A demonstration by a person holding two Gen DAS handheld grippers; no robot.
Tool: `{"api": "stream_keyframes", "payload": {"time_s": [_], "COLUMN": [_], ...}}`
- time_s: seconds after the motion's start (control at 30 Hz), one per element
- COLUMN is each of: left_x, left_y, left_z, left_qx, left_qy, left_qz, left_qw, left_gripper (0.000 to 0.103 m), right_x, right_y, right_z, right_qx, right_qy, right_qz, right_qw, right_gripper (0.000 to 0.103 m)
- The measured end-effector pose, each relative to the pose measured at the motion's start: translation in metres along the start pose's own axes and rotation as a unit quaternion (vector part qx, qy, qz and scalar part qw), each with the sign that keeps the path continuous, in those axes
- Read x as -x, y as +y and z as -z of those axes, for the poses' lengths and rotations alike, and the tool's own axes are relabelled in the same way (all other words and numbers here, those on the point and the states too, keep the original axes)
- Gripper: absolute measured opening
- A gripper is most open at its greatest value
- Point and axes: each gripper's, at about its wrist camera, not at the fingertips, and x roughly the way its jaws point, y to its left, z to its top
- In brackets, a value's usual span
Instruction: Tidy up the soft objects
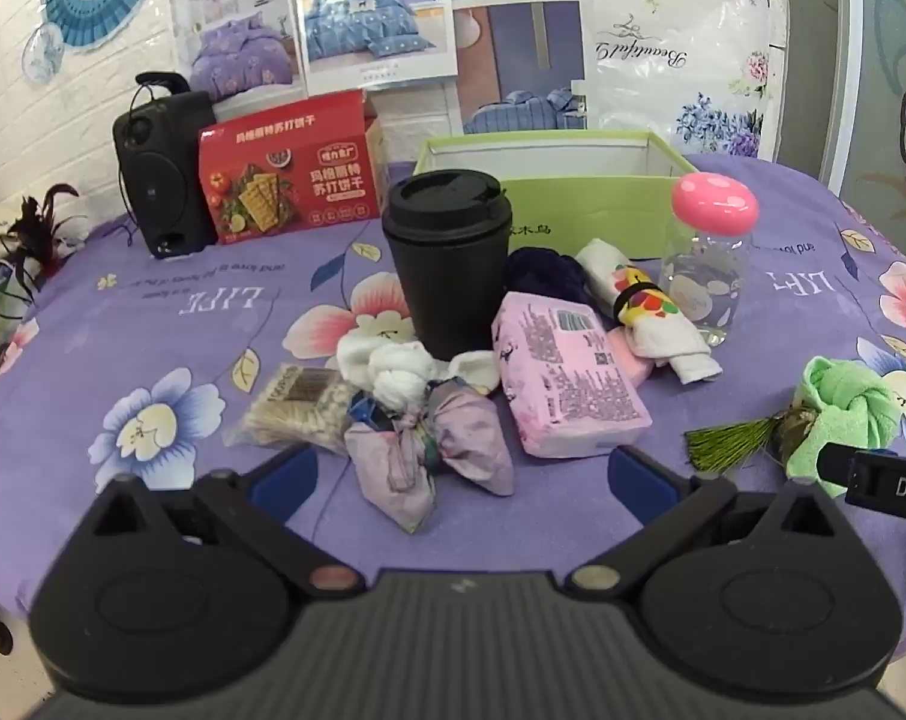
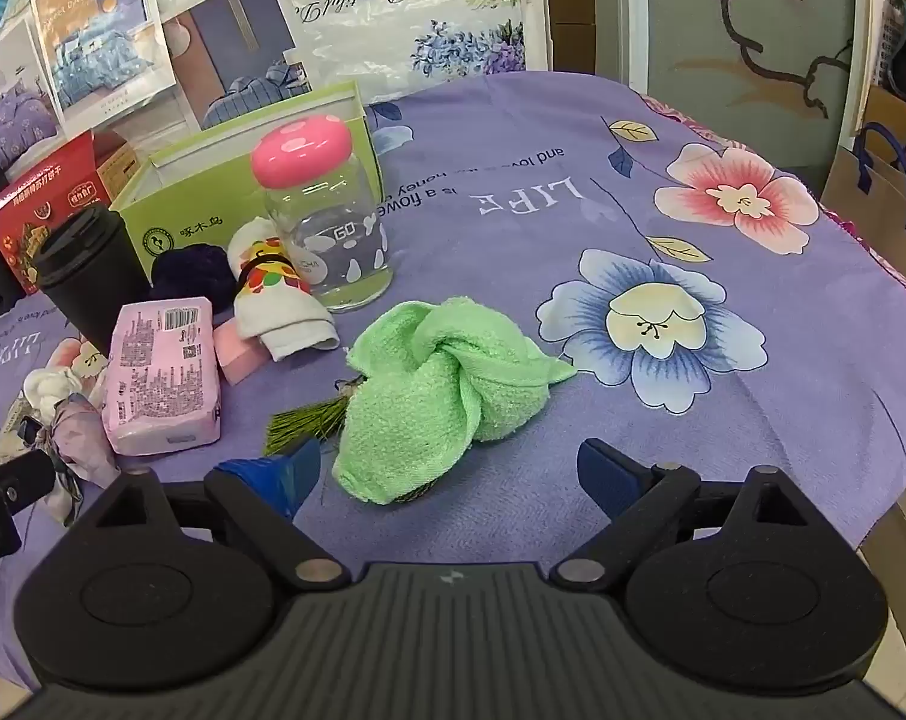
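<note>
My left gripper (image 1: 462, 474) is open, low over the purple cloth, with a knotted lilac cloth bundle (image 1: 435, 450) lying between its fingers. A knotted white cloth (image 1: 399, 369), a pink tissue pack (image 1: 567, 384), a rolled white towel with a colourful band (image 1: 645, 306) and a dark purple cloth (image 1: 543, 270) lie beyond it. My right gripper (image 2: 450, 480) is open around the near end of a knotted green towel (image 2: 441, 390). The open green box (image 1: 561, 192) stands at the back; it also shows in the right wrist view (image 2: 213, 192).
A black lidded cup (image 1: 450, 264), a clear bottle with a pink cap (image 1: 705, 252), a red cracker box (image 1: 291, 174), a black speaker (image 1: 165, 174) and a bag of cotton swabs (image 1: 291, 408) stand among the soft things. A green tassel (image 2: 303, 420) lies by the green towel. The table edge curves away at right (image 2: 873, 360).
</note>
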Motion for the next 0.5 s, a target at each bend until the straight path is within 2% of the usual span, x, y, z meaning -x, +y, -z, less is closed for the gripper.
{"api": "stream_keyframes", "payload": {"time_s": [0.27, 0.5], "left_x": [-0.0029, -0.0014], "left_y": [-0.0053, -0.0004], "left_z": [0.0076, 0.0016], "left_qx": [-0.001, -0.002], "left_qy": [-0.004, 0.004], "left_qz": [-0.004, 0.0], "left_qw": [1.0, 1.0], "left_gripper": [0.103, 0.103], "right_x": [-0.0001, -0.0037], "right_y": [0.0033, 0.0045], "right_z": [0.0013, 0.0019], "right_qx": [0.005, 0.012], "right_qy": [0.001, 0.009], "right_qz": [0.001, -0.001], "right_qw": [1.0, 1.0], "right_gripper": [0.08, 0.08]}}
